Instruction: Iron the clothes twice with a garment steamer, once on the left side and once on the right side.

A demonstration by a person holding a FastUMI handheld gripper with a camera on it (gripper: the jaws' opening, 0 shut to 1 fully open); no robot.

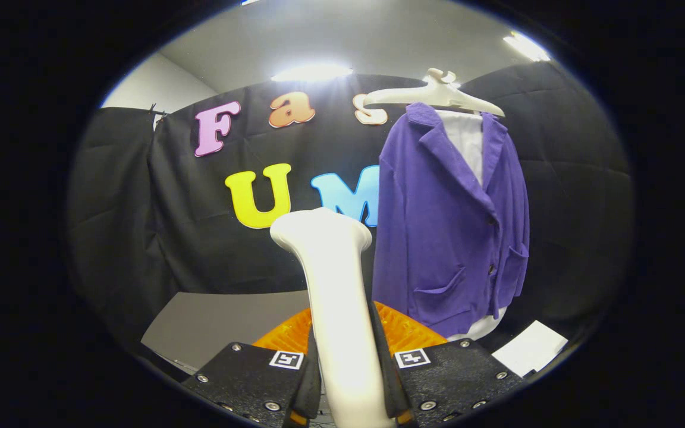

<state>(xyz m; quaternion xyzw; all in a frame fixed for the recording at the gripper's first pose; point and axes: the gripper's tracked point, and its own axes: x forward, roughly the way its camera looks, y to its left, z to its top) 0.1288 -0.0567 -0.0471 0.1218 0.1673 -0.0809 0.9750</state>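
Note:
My gripper (347,368) is shut on the white garment steamer (333,285), both fingers pressing its handle. The steamer rises upright between the fingers, its flared head at the top, a little short of the cloth wall. A purple jacket (446,232) over a white shirt (466,139) hangs on a white hanger (434,95) beyond the fingers, to the right of the steamer's head. The jacket hangs apart from the steamer, with its left edge just right of the head.
An orange ribbed part (402,333) sits just behind the fingers at the steamer's base. A grey tabletop (217,327) lies low to the left. A white sheet (530,348) lies below the jacket's hem on the right.

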